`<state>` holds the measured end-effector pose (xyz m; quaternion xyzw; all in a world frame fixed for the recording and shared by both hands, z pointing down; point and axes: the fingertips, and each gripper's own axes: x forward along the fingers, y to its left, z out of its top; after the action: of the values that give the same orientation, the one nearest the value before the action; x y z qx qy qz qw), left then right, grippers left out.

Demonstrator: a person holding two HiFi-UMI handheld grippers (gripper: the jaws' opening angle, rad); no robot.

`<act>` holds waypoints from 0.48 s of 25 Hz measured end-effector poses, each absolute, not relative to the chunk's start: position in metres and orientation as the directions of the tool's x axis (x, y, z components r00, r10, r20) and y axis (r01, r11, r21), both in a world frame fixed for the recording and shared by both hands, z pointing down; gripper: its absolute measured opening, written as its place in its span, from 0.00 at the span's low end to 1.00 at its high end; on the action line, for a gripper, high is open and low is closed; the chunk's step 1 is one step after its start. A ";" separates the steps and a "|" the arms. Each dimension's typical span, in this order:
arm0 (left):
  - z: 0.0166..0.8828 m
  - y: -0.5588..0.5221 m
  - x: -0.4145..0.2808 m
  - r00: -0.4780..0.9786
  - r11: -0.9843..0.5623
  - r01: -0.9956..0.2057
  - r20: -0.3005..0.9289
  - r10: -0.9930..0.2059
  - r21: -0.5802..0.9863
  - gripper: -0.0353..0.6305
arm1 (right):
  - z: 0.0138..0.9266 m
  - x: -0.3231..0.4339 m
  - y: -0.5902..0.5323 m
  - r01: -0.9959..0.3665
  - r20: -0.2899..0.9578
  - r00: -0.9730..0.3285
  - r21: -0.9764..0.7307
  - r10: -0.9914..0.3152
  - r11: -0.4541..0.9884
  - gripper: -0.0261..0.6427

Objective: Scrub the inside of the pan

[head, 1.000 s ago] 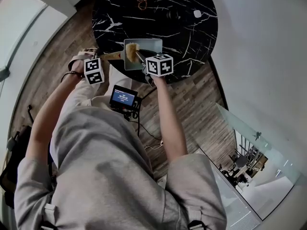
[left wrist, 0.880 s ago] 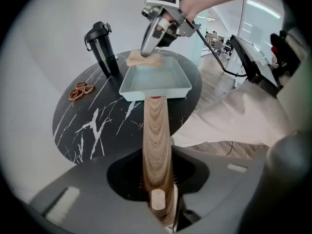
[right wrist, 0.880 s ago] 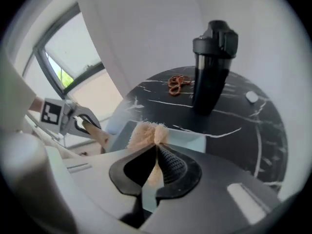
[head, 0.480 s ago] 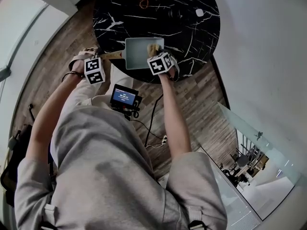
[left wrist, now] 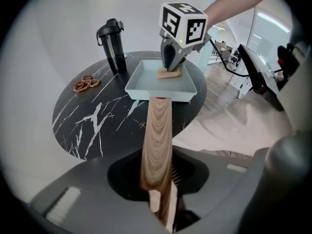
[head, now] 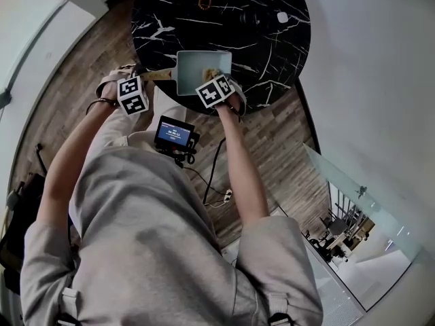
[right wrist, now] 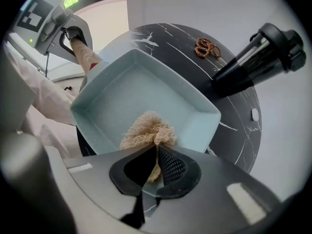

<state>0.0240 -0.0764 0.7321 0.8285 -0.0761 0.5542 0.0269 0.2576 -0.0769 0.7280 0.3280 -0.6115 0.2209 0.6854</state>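
A pale blue square pan (head: 194, 65) (left wrist: 146, 82) (right wrist: 126, 91) rests near the front edge of the round black marble table (head: 272, 53). Its wooden handle (left wrist: 157, 135) (right wrist: 84, 56) runs back between the jaws of my left gripper (left wrist: 163, 199) (head: 133, 95), which is shut on it. My right gripper (right wrist: 155, 165) (head: 219, 90) is shut on a beige scrub cloth (right wrist: 148, 130) (left wrist: 169, 73) (head: 213, 72), pressing it on the pan floor at the near right side.
A black shaker bottle (left wrist: 112, 45) (right wrist: 258, 57) stands at the table's far side, with a small pile of pretzels (left wrist: 86, 84) (right wrist: 206, 47) beside it. A small screen device (head: 174, 136) hangs at the person's waist. Wood floor (head: 272, 148) surrounds the table.
My right gripper has carried the cloth from the pan's left side across to its right, then drawn it back toward the near edge. The left gripper kept hold of the handle.
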 end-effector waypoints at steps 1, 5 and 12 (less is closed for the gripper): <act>0.732 -0.077 0.024 0.372 -0.987 -0.154 0.923 -0.100 -0.045 0.18 | 0.728 0.256 -0.075 -0.706 0.986 0.144 0.164 -0.087 0.689 0.08; 0.734 -0.078 0.024 0.352 -0.985 -0.165 0.930 -0.108 -0.052 0.18 | 0.728 0.242 -0.068 -0.717 0.996 0.081 0.079 -0.030 0.692 0.08; 0.737 -0.078 0.023 0.335 -0.983 -0.182 0.937 -0.100 -0.039 0.19 | 0.730 0.204 -0.057 -0.693 0.999 -0.007 -0.032 0.037 0.720 0.08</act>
<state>0.0234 -0.0785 0.7371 0.8164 -0.0861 0.5699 0.0361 0.2040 -0.0575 0.7301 0.2510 -0.6533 0.2773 0.6582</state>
